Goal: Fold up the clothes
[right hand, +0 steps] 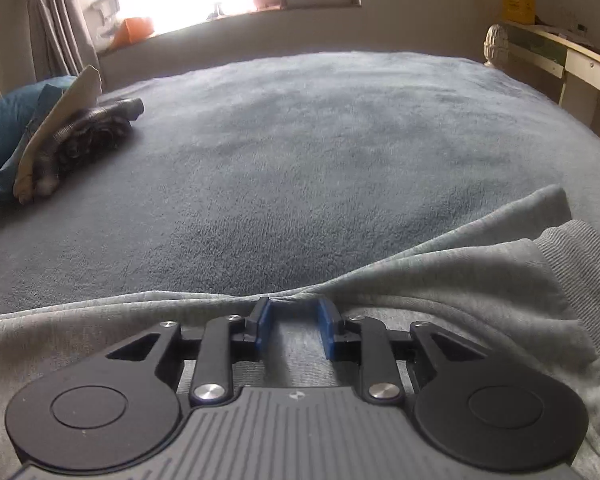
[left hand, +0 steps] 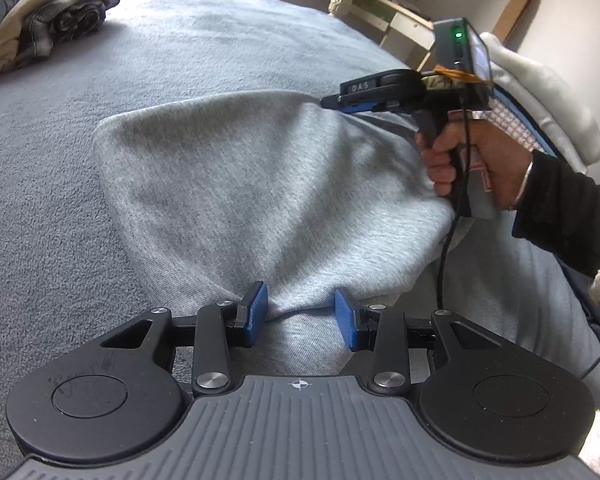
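Observation:
A light grey sweatshirt (left hand: 252, 184) lies on the bed, partly lifted and folded over. My left gripper (left hand: 301, 304) is open, its blue pads either side of a bunched fold at the garment's near edge. In the left wrist view my right gripper (left hand: 332, 103) is at the garment's far right edge, held by a hand. In the right wrist view the right gripper (right hand: 294, 312) is open, its blue fingertips either side of the grey sweatshirt's (right hand: 460, 280) folded edge. A ribbed cuff (right hand: 572, 248) lies to the right.
The bed has a blue-grey fleece blanket (left hand: 180, 52). A pile of other clothes (left hand: 44, 28) sits at the far left, also in the right wrist view (right hand: 60, 136). A wooden desk (right hand: 572, 64) stands beyond the bed at right. White bedding (left hand: 540, 92) lies at right.

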